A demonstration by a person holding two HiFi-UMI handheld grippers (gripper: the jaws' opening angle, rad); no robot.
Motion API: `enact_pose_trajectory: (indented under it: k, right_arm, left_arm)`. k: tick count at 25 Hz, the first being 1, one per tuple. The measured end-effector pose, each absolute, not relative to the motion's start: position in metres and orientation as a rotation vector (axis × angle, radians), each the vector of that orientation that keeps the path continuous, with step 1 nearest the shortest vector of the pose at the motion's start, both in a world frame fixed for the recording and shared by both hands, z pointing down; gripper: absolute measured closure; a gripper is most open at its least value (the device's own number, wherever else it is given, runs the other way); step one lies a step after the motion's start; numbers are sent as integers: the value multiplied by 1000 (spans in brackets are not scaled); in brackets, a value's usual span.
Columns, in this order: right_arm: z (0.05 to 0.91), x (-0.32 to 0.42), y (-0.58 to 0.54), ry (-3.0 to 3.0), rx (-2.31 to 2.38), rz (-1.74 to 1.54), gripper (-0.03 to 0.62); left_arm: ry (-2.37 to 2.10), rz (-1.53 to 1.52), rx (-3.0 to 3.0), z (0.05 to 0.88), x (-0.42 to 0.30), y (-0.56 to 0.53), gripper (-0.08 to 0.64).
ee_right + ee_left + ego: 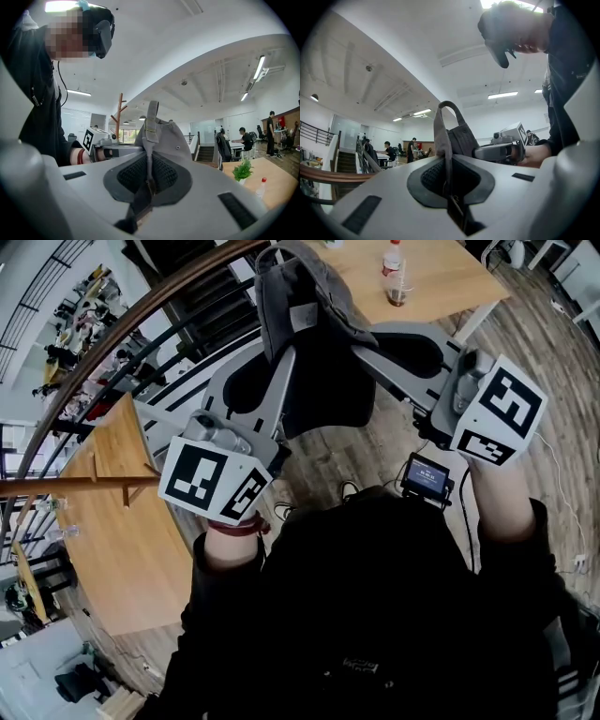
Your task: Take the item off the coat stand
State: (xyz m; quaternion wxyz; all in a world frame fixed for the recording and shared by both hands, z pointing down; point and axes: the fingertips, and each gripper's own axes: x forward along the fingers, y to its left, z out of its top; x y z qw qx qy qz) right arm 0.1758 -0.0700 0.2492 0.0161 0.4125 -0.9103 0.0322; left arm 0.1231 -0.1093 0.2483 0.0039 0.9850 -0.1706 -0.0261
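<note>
A grey cap (305,306) hangs between my two grippers, up in front of me. The left gripper (281,367) is shut on a strip of the cap's fabric (443,140) that runs up out of its jaws. The cap's crown (464,138) stands just behind the strip. The right gripper (364,348) is shut on the cap's back strap (151,123), which carries a small buckle. The cap's dome (171,138) lies beyond that strap. Each gripper shows in the other's view: the right gripper (501,151) and the left gripper (112,151). A wooden coat stand (120,110) rises far behind, apart from the cap.
A wooden table (441,277) with a bottle (397,273) lies ahead. A dark railing (122,329) and a second wooden table (122,531) are at the left. A small plant (242,169) and a bottle (260,186) stand on a table. Some people (243,140) sit at desks.
</note>
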Motion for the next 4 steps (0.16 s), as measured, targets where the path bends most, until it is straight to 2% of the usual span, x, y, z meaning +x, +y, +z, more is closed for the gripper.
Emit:
enact_pose_trajectory:
  k: [4]
  right_arm:
    - [242, 183, -60, -2824, 1269, 99, 558]
  left_arm:
    - [-538, -99, 3056, 242, 130, -101, 543]
